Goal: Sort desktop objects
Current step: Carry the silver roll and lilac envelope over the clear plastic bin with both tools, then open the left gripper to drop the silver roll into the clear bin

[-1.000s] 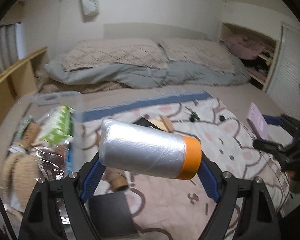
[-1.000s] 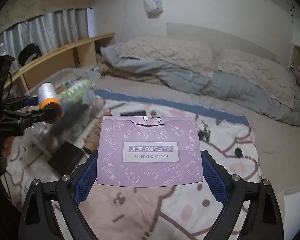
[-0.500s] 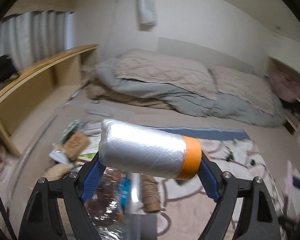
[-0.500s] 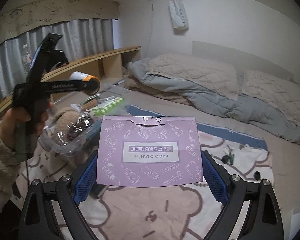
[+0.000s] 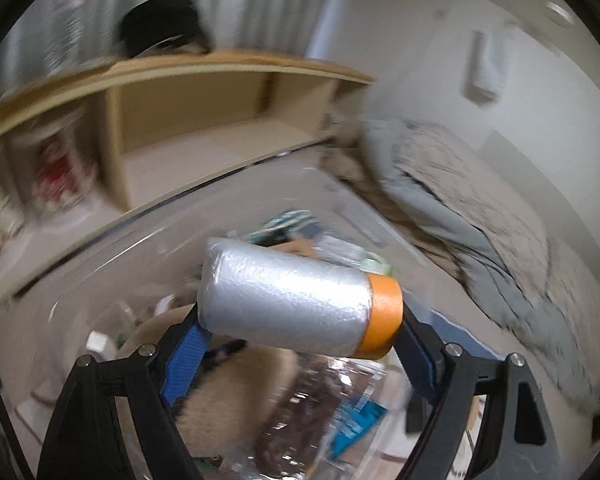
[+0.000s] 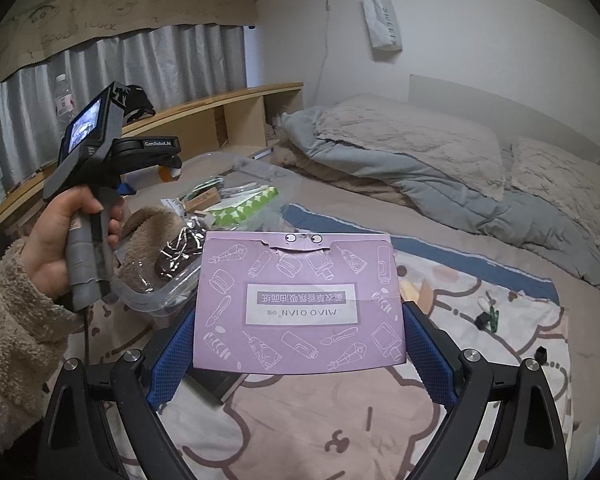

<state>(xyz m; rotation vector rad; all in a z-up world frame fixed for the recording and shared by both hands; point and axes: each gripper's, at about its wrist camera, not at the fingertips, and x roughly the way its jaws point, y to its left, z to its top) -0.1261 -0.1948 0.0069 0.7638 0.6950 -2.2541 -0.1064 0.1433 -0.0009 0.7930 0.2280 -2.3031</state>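
My left gripper [image 5: 300, 332] is shut on a roll of masking film with an orange tape end [image 5: 300, 300] and holds it above a clear plastic bin [image 5: 340, 408]. That bin [image 6: 260, 168] holds several items, a furry brown one [image 6: 148, 236] among them. In the right wrist view the left gripper [image 6: 168, 166] shows at the left, held in a hand over the bin. My right gripper [image 6: 298, 344] is shut on a flat purple packet [image 6: 298, 300] and holds it above the patterned blanket [image 6: 340, 432].
A wooden shelf [image 5: 204, 92] runs along the left, with a water bottle [image 6: 64, 100] on it. Pillows and a grey duvet [image 6: 420, 152] lie behind. Small clips [image 6: 488, 316] lie on the blanket at the right. A dark flat object [image 6: 220, 384] sits under the packet.
My left gripper has swung left and over the clear bin, with the roll still in it. The right gripper has turned slightly left and keeps the purple packet.
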